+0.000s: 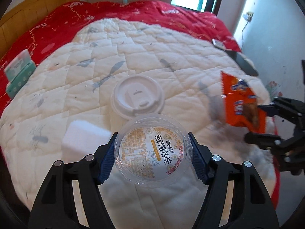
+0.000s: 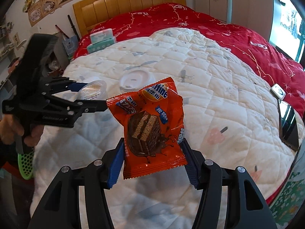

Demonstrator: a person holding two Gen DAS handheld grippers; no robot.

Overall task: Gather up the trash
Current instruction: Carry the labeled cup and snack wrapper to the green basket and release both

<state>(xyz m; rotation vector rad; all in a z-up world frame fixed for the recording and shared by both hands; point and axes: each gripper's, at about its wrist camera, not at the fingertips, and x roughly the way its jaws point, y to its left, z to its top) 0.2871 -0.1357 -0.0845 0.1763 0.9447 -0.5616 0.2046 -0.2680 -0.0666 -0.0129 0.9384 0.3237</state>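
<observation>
Up close, the left tool [image 1: 153,153] pinches a clear plastic cup [image 1: 153,149] by its sides, printed label facing the camera, held above the near end of the bed [image 1: 133,43]. The right tool [image 2: 152,158] pinches an orange wafer wrapper [image 2: 150,126] by its lower corners; the wrapper stands upright, crumpled at the top, also held over the bed's near end. In the right wrist view the left tool [image 2: 89,99] reaches in from the left with the cup [image 2: 93,91] in its blue pads.

Just beyond the cup, a white lid [image 1: 138,96] lies flat on the white quilt [image 1: 80,87], near the bed's middle. A white block [image 1: 85,139] sits on the quilt, left of the cup.

Farther off, a phone [image 2: 288,124] and a small white device [image 2: 278,91] rest near the bed's right edge. Tissue packs [image 2: 102,41] sit stacked at the far left, on the red cover [image 2: 190,21] close to the wooden headboard [image 2: 129,2].
</observation>
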